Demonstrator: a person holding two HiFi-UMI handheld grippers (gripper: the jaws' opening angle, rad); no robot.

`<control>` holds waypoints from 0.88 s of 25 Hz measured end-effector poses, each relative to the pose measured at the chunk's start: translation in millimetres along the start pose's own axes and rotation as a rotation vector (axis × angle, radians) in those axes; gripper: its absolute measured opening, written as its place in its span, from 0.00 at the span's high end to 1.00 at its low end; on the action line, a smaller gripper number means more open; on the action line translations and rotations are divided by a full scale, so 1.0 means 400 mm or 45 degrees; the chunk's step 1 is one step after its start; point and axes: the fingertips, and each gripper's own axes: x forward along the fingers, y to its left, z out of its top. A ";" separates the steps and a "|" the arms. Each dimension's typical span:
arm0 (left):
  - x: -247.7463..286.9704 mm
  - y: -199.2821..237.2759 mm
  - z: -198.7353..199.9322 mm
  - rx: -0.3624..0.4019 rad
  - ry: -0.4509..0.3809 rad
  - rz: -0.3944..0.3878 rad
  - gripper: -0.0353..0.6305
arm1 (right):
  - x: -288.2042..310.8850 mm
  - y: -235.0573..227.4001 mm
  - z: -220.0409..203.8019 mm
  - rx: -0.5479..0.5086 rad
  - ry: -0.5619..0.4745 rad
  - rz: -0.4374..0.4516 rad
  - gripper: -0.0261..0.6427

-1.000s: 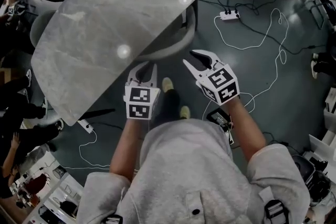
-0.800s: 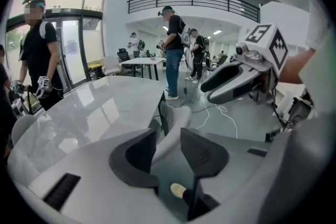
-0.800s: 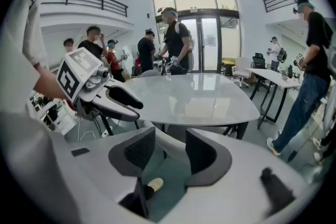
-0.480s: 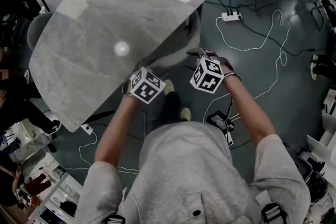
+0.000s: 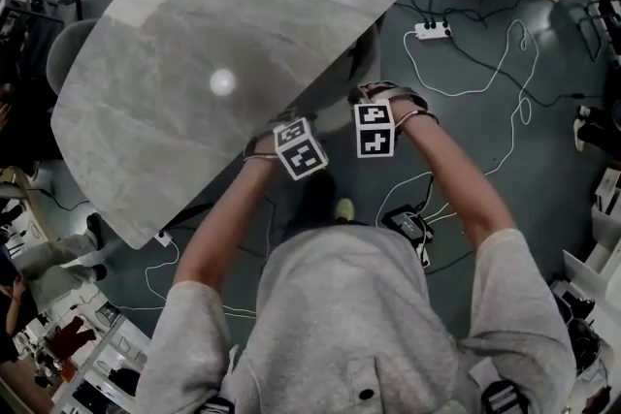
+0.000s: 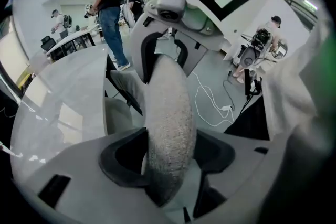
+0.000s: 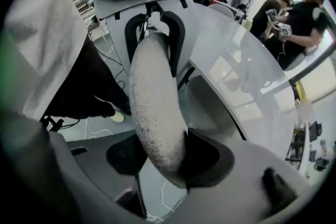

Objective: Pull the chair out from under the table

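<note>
the chair stands tucked under the near right edge of the table. only its padded back rim shows clear of the tabletop. left gripper: jaws have just been opening and stand wide, astride the back rim, not clamped on it. right gripper: jaws likewise just opened wide, astride the same rim, just right of the left gripper.

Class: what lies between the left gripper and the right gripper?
The chair's padded back rim runs from the left gripper to the right gripper, between both pairs of jaws, which have just been opening; the left gripper view shows it.
</note>
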 end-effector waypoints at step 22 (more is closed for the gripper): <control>0.060 0.004 -0.026 0.194 0.070 0.083 0.81 | 0.074 -0.005 -0.038 -0.298 0.110 -0.074 0.77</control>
